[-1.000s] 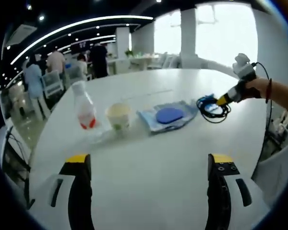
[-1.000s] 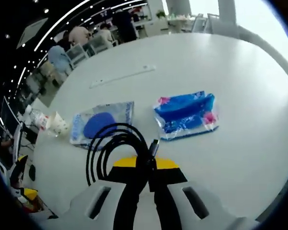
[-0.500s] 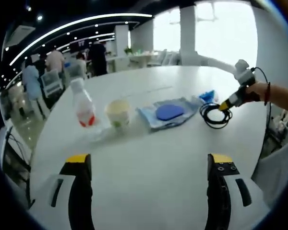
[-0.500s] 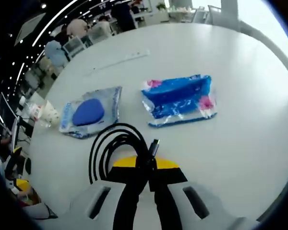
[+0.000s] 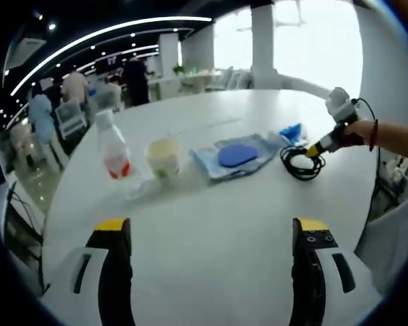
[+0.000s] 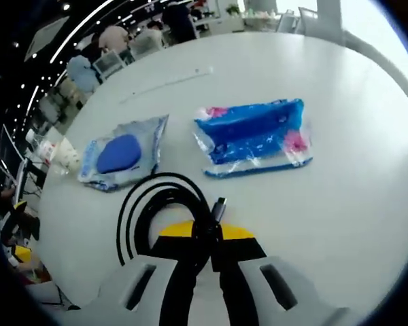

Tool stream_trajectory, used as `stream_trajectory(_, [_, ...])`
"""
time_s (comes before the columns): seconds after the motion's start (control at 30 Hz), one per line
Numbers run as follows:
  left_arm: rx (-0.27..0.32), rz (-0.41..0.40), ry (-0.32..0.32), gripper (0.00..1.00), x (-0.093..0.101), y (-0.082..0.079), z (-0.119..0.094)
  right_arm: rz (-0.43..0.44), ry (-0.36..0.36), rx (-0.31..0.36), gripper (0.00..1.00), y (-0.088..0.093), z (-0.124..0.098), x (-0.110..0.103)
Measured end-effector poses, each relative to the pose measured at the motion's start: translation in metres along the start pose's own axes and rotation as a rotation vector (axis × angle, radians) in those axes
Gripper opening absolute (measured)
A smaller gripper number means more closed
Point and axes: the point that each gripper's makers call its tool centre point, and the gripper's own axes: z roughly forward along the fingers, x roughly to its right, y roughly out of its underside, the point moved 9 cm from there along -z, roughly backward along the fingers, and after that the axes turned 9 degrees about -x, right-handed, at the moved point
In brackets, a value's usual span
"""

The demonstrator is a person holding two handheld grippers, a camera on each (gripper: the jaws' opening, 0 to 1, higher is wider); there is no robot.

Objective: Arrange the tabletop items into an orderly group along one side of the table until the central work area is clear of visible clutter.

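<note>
My right gripper [image 6: 204,238] is shut on a coiled black cable [image 6: 156,210] whose loops rest on the white table [image 6: 340,204]; from the left gripper view the same cable [image 5: 300,163] hangs under the right gripper [image 5: 317,146] held by a hand. Beyond it lie a blue tissue pack [image 6: 255,132] and a clear bag with a blue pad [image 6: 119,155]. That bag [image 5: 234,156], a paper cup [image 5: 163,159] and a small bottle [image 5: 114,149] stand in a row. My left gripper [image 5: 207,268] is open above bare table.
A thin white strip [image 6: 166,81] lies farther out on the round table [image 5: 211,217]. People and chairs [image 5: 68,109] stand beyond the far edge. The table's rim curves close on the right of the right gripper view.
The right gripper with the cable has drawn slightly back from the tissue pack and bag; the coil now touches down near the bag. The left gripper has hardly moved.
</note>
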Motion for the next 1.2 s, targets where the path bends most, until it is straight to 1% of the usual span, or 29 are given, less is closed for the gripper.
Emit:
stream_trajectory(0.13, [-0.006,-0.001,-0.011,0.96,-0.001,0.001,-0.001,-0.051,0.021,0.006,0.12,0.004,0.005,0.001])
stream_trajectory(0.2, [-0.006,-0.005,-0.014,0.96,-0.002,0.001,-0.001,-0.080,0.023,-0.003,0.12,0.006,0.008,0.001])
stream_trajectory(0.3, [-0.007,-0.011,-0.016,0.96,-0.003,0.002,0.000,-0.113,0.029,0.025,0.12,0.004,0.007,0.001])
stream_trajectory(0.4, [-0.022,-0.007,-0.010,0.96,-0.001,0.004,0.001,-0.126,0.037,0.053,0.13,0.002,0.007,0.002])
stream_trajectory(0.47, [-0.024,-0.002,-0.009,0.96,0.000,0.004,0.002,-0.109,0.033,0.077,0.13,0.000,0.006,0.003])
stream_trajectory(0.53, [-0.024,0.002,-0.011,0.96,0.000,0.004,0.002,-0.105,0.026,0.084,0.15,0.000,0.006,0.004])
stream_trajectory(0.57, [-0.025,0.002,-0.012,0.96,-0.001,0.004,0.002,-0.108,0.033,0.089,0.17,0.000,0.005,0.004])
stream_trajectory(0.7, [-0.022,0.000,-0.017,0.97,-0.002,0.004,0.000,-0.120,0.038,0.106,0.36,0.000,0.001,0.004])
stream_trajectory(0.73, [-0.022,0.005,-0.018,0.98,-0.003,0.003,0.000,-0.130,0.046,0.113,0.38,0.000,-0.001,0.004])
stream_trajectory(0.77, [-0.021,0.017,-0.022,0.99,-0.003,0.002,0.000,-0.141,0.047,0.118,0.38,0.000,-0.003,0.004])
stream_trajectory(0.83, [-0.021,0.033,-0.025,0.99,-0.001,0.002,0.000,-0.156,0.029,0.144,0.38,0.000,-0.007,0.002])
stream_trajectory(0.87, [-0.023,0.036,-0.025,0.99,-0.001,0.002,0.000,-0.156,0.019,0.152,0.41,0.001,-0.009,0.001])
stream_trajectory(0.97, [-0.035,0.055,-0.036,0.99,-0.001,0.002,0.000,-0.172,0.000,0.193,0.55,-0.001,-0.014,-0.003])
stream_trajectory(1.0, [-0.038,0.059,-0.041,0.99,-0.002,0.002,-0.001,-0.186,-0.007,0.206,0.59,-0.001,-0.018,-0.006])
stream_trajectory(1.03, [-0.036,0.057,-0.041,0.99,-0.002,0.002,-0.001,-0.193,-0.025,0.225,0.62,0.000,-0.022,-0.009])
stream_trajectory(1.1, [-0.028,0.035,-0.031,0.99,-0.004,0.003,-0.002,-0.203,-0.040,0.232,0.71,0.002,-0.027,-0.012])
stream_trajectory(1.17, [-0.026,0.024,-0.027,0.99,-0.005,0.004,-0.003,-0.218,-0.055,0.256,0.83,0.003,-0.032,-0.017])
stream_trajectory(1.2, [-0.026,0.021,-0.027,0.99,-0.005,0.004,-0.004,-0.230,-0.067,0.274,0.87,0.004,-0.035,-0.019])
